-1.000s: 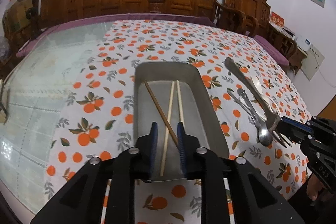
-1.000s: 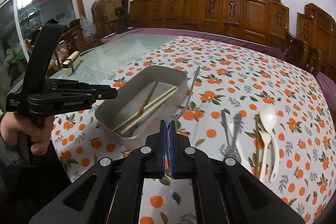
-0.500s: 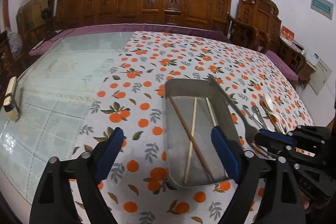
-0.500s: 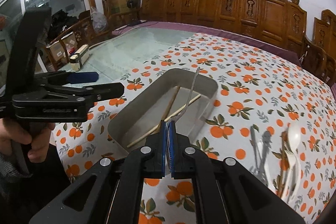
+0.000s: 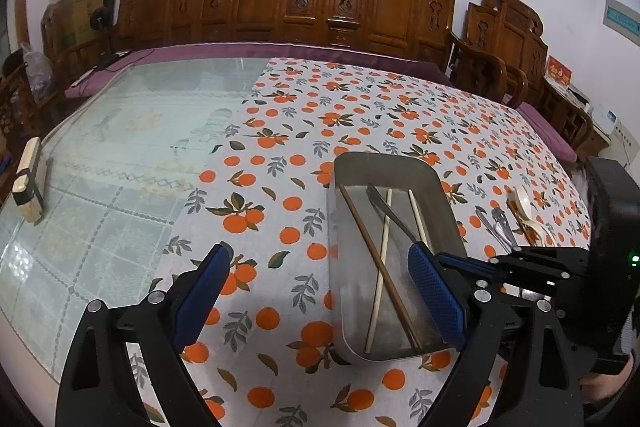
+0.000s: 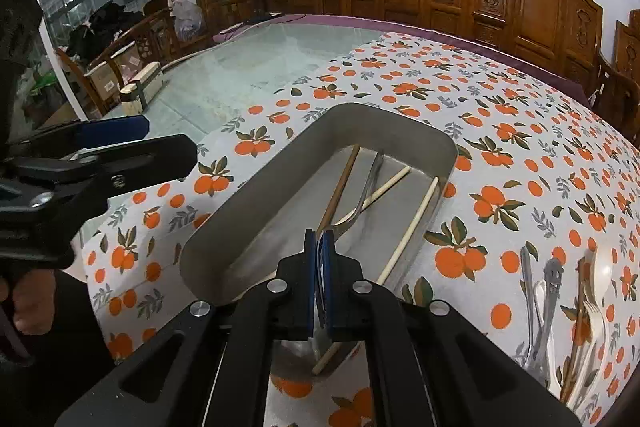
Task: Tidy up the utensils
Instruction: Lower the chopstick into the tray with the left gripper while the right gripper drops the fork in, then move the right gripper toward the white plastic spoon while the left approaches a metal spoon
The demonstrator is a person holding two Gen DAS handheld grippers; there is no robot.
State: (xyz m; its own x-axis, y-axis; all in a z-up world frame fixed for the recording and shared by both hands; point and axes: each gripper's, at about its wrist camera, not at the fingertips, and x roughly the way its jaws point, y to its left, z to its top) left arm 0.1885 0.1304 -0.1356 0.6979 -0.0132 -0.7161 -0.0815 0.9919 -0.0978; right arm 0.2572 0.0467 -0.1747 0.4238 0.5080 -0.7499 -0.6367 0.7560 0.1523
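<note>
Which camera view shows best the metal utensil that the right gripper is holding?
The right wrist view: the metal utensil runs from the shut jaws down into the metal tray. The left wrist view shows only its handle across the chopsticks.

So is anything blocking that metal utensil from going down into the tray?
Nothing visible. The right gripper holds the metal utensil already inside the tray; only three chopsticks lie beneath it on the bottom.

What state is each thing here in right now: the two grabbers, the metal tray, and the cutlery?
Left gripper: open, holding nothing.
Right gripper: shut on metal utensil, over the tray.
Metal tray: holds three chopsticks.
Remaining cutlery: lying on the tablecloth, beside the tray.
</note>
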